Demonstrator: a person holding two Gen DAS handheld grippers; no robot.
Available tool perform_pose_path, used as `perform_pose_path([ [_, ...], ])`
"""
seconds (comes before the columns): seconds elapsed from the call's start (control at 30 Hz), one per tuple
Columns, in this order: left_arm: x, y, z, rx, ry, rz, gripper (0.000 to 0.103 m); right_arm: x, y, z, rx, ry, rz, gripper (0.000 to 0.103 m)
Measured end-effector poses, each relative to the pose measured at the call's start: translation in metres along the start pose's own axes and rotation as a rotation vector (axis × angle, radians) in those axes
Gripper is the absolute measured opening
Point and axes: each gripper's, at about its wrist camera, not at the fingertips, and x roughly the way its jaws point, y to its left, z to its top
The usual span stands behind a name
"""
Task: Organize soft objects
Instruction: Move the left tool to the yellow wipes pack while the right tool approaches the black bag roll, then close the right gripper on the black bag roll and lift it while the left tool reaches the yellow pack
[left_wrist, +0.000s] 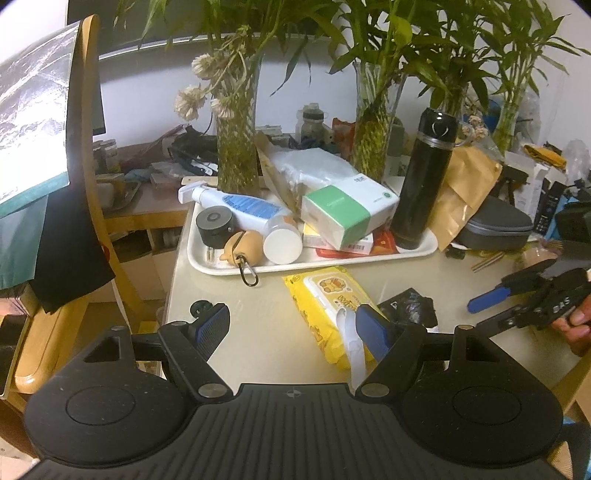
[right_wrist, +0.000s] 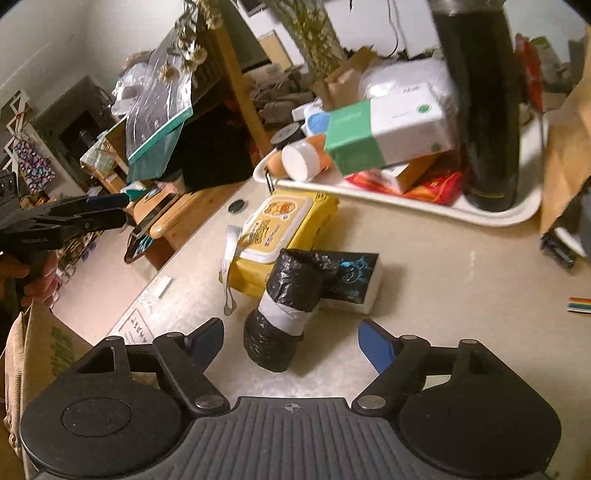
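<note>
Right hand-held gripper open around black bag roll, left hand-held gripper open, empty

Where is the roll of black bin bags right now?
In the right wrist view the roll of black bin bags lies on the table, just ahead of the open right gripper, its far end against the yellow wipes pack and a black-and-white packet.

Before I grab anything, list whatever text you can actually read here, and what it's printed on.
"DAS": on the right tongs, partly hidden by the hand.
Yellow wipes pack: lid print too blurred.
Green-and-white box: small lettering unreadable.
Black packet: blue design, no legible words.
</note>
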Motion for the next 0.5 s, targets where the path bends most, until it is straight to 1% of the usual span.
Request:
perform_pose_path([
  [0.03, 0.0, 0.0, 0.0, -0.003, 0.004, -0.002, 0.075, 0.004, -0.001, 0.001, 0.004, 0.011, 0.009, 0.077],
  [0.17, 0.003, -0.001, 0.003, -0.01, 0.012, -0.007, 0.075, 0.02, -0.006, 0.003, 0.022, 0.044, 0.043, 0.072],
  [0.23, 0.005, -0.001, 0.003, -0.012, 0.015, -0.009, 0.075, 0.026, -0.009, 0.005, 0.032, 0.052, 0.062, 0.069],
  [0.4, 0.007, -0.004, 0.002, -0.003, 0.028, -0.01, 0.075, 0.041, -0.017, 0.009, 0.08, 0.062, 0.11, 0.065],
  [0.5, 0.008, -0.004, 0.001, 0.002, 0.03, -0.008, 0.075, 0.05, -0.018, 0.01, 0.091, 0.068, 0.124, 0.062],
])
